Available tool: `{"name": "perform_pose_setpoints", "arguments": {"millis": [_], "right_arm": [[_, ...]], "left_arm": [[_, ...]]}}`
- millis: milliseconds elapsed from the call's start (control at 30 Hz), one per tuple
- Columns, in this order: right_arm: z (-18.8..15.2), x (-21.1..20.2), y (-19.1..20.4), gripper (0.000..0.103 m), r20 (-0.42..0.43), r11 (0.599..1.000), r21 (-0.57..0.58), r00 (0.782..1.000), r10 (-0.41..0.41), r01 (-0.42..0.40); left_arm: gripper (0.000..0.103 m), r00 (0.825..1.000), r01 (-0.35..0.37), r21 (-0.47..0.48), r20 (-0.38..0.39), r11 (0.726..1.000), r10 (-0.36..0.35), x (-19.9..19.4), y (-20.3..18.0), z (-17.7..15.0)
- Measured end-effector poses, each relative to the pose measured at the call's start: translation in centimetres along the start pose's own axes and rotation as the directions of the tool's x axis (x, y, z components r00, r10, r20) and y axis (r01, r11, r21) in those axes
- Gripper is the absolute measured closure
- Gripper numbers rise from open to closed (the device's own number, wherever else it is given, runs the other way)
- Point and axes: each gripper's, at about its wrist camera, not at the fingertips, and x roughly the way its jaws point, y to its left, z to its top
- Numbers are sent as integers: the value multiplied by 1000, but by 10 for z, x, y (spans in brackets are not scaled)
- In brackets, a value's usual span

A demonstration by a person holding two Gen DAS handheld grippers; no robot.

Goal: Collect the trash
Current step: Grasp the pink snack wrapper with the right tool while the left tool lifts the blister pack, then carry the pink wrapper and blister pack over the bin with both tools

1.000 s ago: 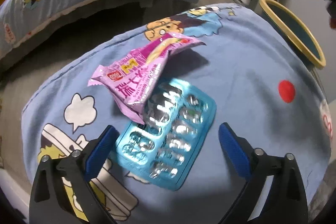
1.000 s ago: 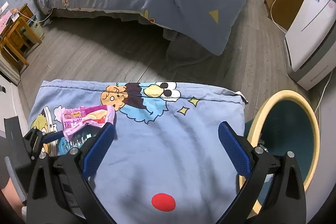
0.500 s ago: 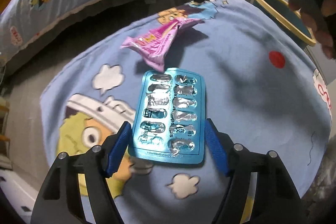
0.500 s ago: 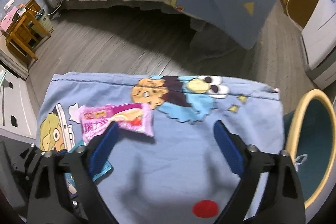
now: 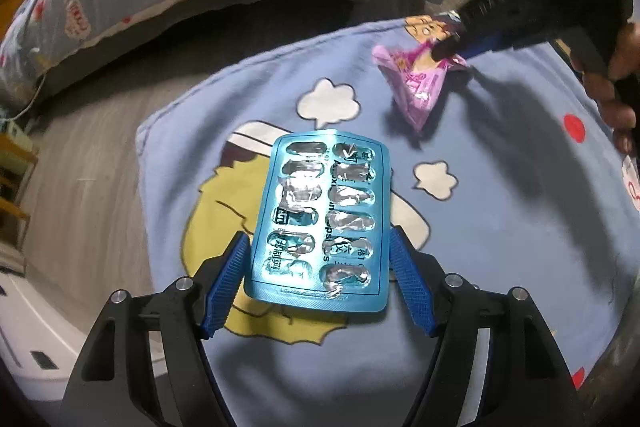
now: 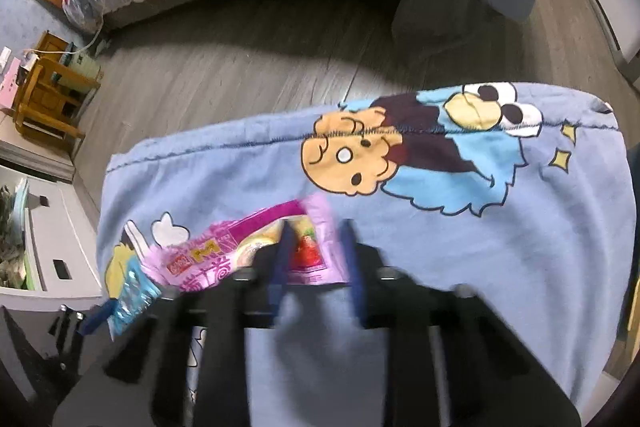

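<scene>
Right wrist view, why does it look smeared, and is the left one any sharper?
Right wrist view: motion blur smears the right tool and pink wrapper. Left wrist view: sharper, with glare on the blister pack foil and long dark shadows across the blue cloth. Both bend edges, fisheye.

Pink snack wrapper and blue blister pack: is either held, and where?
The right gripper has just closed on the pink snack wrapper near one end; the left gripper clamps the blue blister pack by its side edges.

an emptied blue blister pack [image 5: 320, 223], foil torn, is sitting lifted between blue pads above the cartoon cloth; a crumpled pink snack wrapper [image 6: 256, 251] is lying beyond it, its end being pinched.
</scene>
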Motion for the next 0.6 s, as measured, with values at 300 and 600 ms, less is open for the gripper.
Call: {"name": "perform_pose_setpoints", "arguments": {"millis": [300, 600], "right_arm": [[2, -28, -9, 97, 60, 1000, -10, 998, -4, 5], [-2, -80, -44, 97, 140, 1000, -2, 990, -16, 17]], "left_arm": [[32, 998, 3, -50, 58, 999, 0, -10, 7, 18], [32, 988, 29, -26, 151, 999, -24, -32, -27, 51]]}}
